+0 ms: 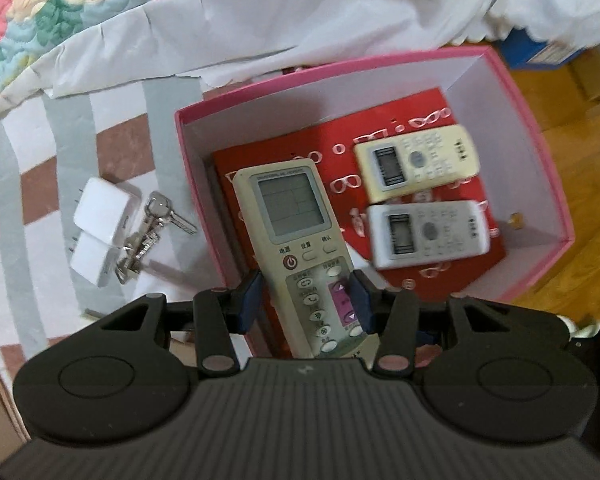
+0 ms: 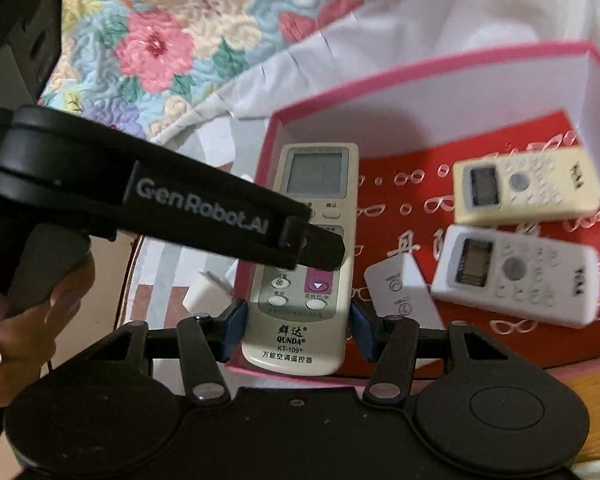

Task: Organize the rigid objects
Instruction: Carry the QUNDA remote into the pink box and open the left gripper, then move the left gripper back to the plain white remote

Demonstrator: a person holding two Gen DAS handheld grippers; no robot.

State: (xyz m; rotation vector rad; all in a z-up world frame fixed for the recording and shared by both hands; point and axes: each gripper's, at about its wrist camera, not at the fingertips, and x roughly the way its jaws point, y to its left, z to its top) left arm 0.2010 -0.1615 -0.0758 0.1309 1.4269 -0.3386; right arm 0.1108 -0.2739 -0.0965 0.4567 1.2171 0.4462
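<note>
A long beige air-conditioner remote (image 1: 290, 216) lies over the near left edge of a pink box (image 1: 548, 152) with a red floor. My left gripper (image 1: 305, 300) is shut on the remote's lower half. In the right wrist view the same remote (image 2: 312, 236) sits between the pads of my right gripper (image 2: 298, 330), which close on its bottom end, and the left gripper's arm (image 2: 204, 212) crosses over it. A cream remote (image 1: 418, 162) and a white remote (image 1: 430, 234) lie in the box. A small white card (image 2: 404, 292) shows in the box.
Two white plug adapters (image 1: 100, 224) and a bunch of keys (image 1: 150, 236) lie on the striped sheet left of the box. A floral quilt (image 2: 160, 52) and white cloth lie behind. Wooden floor (image 1: 552, 92) shows to the right.
</note>
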